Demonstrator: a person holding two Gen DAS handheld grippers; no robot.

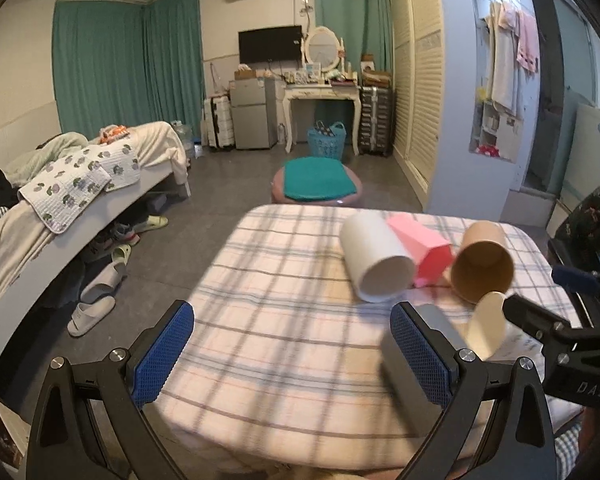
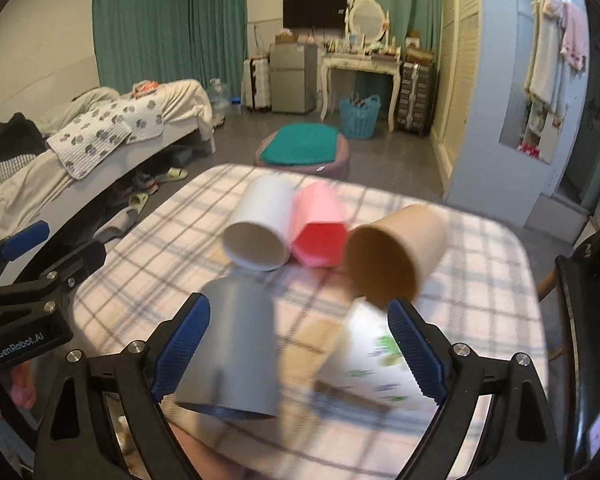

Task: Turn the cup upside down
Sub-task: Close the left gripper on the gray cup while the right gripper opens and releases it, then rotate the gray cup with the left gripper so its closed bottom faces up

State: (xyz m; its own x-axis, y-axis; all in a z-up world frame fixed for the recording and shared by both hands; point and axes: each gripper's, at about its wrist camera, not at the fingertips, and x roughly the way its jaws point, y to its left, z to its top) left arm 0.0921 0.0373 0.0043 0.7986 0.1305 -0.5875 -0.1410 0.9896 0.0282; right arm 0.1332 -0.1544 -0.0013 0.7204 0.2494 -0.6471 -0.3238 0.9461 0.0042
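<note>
Several cups lie on a plaid-covered table (image 1: pixel 284 320). A white cup (image 1: pixel 376 260), a pink cup (image 1: pixel 420 252) and a brown cup (image 1: pixel 482 268) lie on their sides, mouths toward me. A grey cup (image 2: pixel 236 344) stands upside down between my right gripper's open fingers, close to the left pad. A printed white paper cup (image 2: pixel 372 360) lies tilted by the right pad. My right gripper (image 2: pixel 300 352) is open around both, blurred. My left gripper (image 1: pixel 292 352) is open and empty over the table's near left; the grey cup (image 1: pixel 432 320) sits behind its right pad.
A bed (image 1: pixel 80 184) with bedding stands at the left, slippers (image 1: pixel 96 308) on the floor below. A round stool with a green cushion (image 1: pixel 318 184) sits beyond the table. A dark chair back (image 2: pixel 596 320) is at the right edge.
</note>
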